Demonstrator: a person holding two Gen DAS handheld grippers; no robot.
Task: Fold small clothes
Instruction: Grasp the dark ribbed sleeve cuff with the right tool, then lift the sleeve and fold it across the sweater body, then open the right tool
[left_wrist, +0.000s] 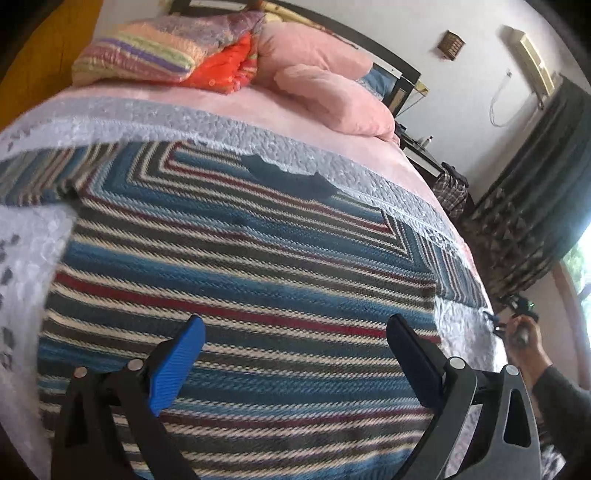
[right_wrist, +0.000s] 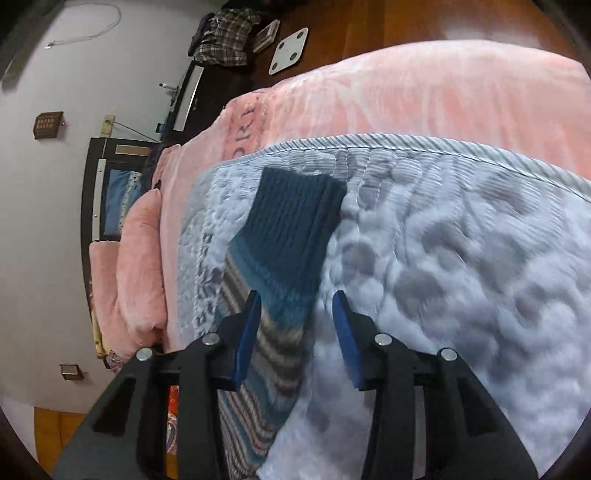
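Left tool (left_wrist: 295, 360): jaws wide apart, holding nothing; it hovers over the near part of the sweater, its blue pads (left_wrist: 177, 365) clear of the knit.
Right tool (right_wrist: 295, 338): jaws partly apart, gripping nothing; the sleeve edge passes between the jaws at the left pad, and whether it touches cannot be told.
Sweater (left_wrist: 240, 266): striped knit in blue, red, grey and cream, spread flat on the quilt, dark collar (left_wrist: 291, 177) at the far edge.
Sleeve (right_wrist: 273, 295): striped, ending in a dark blue ribbed cuff (right_wrist: 299, 206) that points toward the far edge of the quilt.
Quilt (right_wrist: 461, 258): pale grey, stitched, lying over a pink blanket (right_wrist: 424, 92) on the bed.
Pillows (left_wrist: 325, 88): pink, at the far end of the bed, beside a folded striped blanket (left_wrist: 147, 55).
Person's hand (left_wrist: 528, 347): at the right edge of the left wrist view, holding the other tool's handle.
Floor (right_wrist: 369, 26): dark wood, with a white scale (right_wrist: 288, 55) and a plaid cloth (right_wrist: 225, 37).
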